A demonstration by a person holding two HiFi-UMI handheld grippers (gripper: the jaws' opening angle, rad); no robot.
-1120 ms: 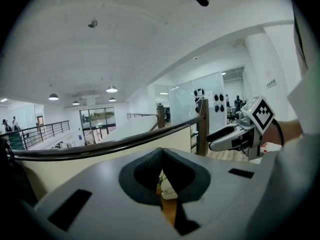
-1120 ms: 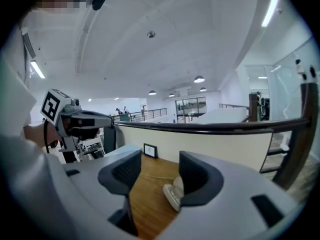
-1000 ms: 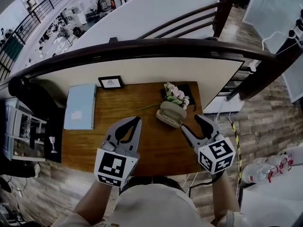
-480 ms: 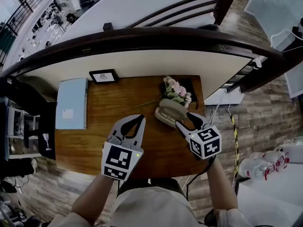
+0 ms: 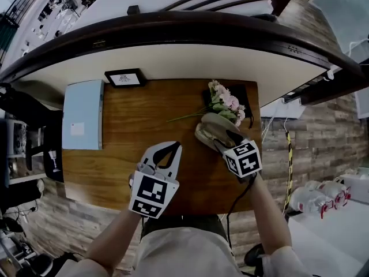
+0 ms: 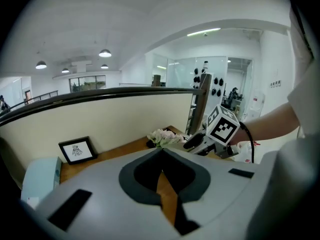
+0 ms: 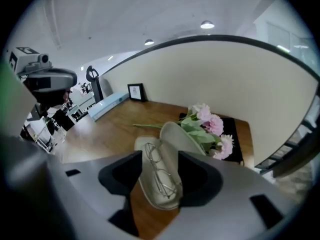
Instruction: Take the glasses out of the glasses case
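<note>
An open beige glasses case [image 5: 207,128] lies on the wooden table [image 5: 132,131], right of centre, with its lid [image 7: 177,134] tipped up against the flowers. Thin wire-framed glasses [image 7: 161,173] rest inside the case. My right gripper [image 5: 222,140] hangs low over the near end of the case, open. In the right gripper view the right gripper [image 7: 160,156] has one jaw on each side of the case, and neither jaw touches it. My left gripper [image 5: 172,147] hovers over bare wood left of the case, shut and empty, its tips [image 6: 161,151] together.
Pink and white flowers [image 5: 228,103] lie on a black mat just behind the case. A small framed picture [image 5: 124,77] stands at the table's back edge. A pale blue box [image 5: 83,114] lies at the far left. A cream wall with a dark curved rail [image 5: 173,30] closes the back.
Both grippers have come down towards the table. The right one has moved forward until its jaws straddle the open case; the left one has sunk over bare wood.
</note>
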